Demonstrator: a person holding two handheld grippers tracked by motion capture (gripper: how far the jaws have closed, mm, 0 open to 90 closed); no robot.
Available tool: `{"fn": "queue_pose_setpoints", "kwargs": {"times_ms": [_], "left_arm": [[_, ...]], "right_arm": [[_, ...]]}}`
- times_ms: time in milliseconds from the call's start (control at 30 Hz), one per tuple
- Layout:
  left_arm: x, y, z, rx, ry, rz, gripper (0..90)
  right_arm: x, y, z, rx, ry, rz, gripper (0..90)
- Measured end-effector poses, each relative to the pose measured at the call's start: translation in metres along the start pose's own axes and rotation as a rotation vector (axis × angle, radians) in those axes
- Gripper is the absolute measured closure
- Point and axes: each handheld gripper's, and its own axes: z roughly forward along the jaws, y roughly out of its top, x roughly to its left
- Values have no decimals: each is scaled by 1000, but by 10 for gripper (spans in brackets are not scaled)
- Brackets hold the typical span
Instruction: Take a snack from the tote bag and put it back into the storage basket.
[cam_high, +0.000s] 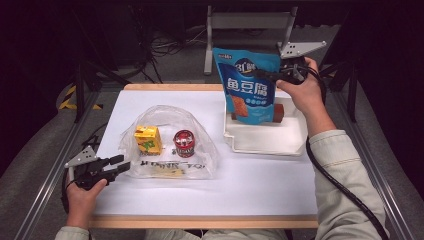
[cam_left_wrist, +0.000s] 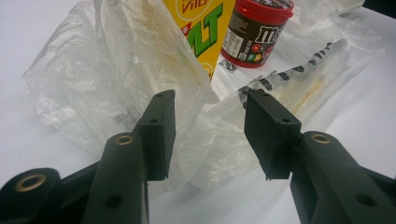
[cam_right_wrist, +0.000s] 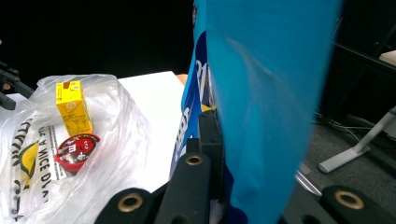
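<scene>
You look roughly midway through bagging the snacks. Two things already sit inside the crumpled clear plastic bag (cam_high: 167, 145) on the left half of the white table (cam_high: 260, 185): the yellow drink carton (cam_high: 147, 139) standing upright, and just to its right the small red-lidded candy tub (cam_high: 184, 143). What is left, as far as can be judged, is the tall blue foil snack pouch (cam_high: 247, 85), and perhaps the brown roll-shaped item (cam_high: 278, 112) lying in the white tray (cam_high: 265, 142) at the far right; the pouch hides most of that roll.

Your right gripper (cam_high: 280, 76) is clenched on the pouch's right edge. In the right gripper view the foil (cam_right_wrist: 266, 93) passes between the jaws with the pads tight on it. The pouch hangs upright above the far side of the tray, well apart from the bag; whether its bottom edge has cleared the tray cannot be told. Your right forearm reaches far across the table, with the hand raised and the gripper pointing left.

Your left gripper (cam_high: 119, 165) lies low at the near left, pointing right at the bag's near-left edge. Its jaws stand parted, with folds of the plastic (cam_left_wrist: 205, 135) bunched between them; neither pad is seen pressing the film, so it reads as released rather than holding the mouth open.
</scene>
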Motion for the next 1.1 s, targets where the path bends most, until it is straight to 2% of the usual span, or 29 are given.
{"fn": "queue_pose_setpoints", "kwargs": {"times_ms": [367,600,1100], "left_arm": [[0,0,0,0,-1,-6,539],[0,0,0,4,-2,-1,539],[0,0,1,4,-3,-2,539]], "right_arm": [[1,-14,3,9,30,35,896],[1,-22,8,20,44,41,897],[-3,-39,17,23,40,58,896]]}}
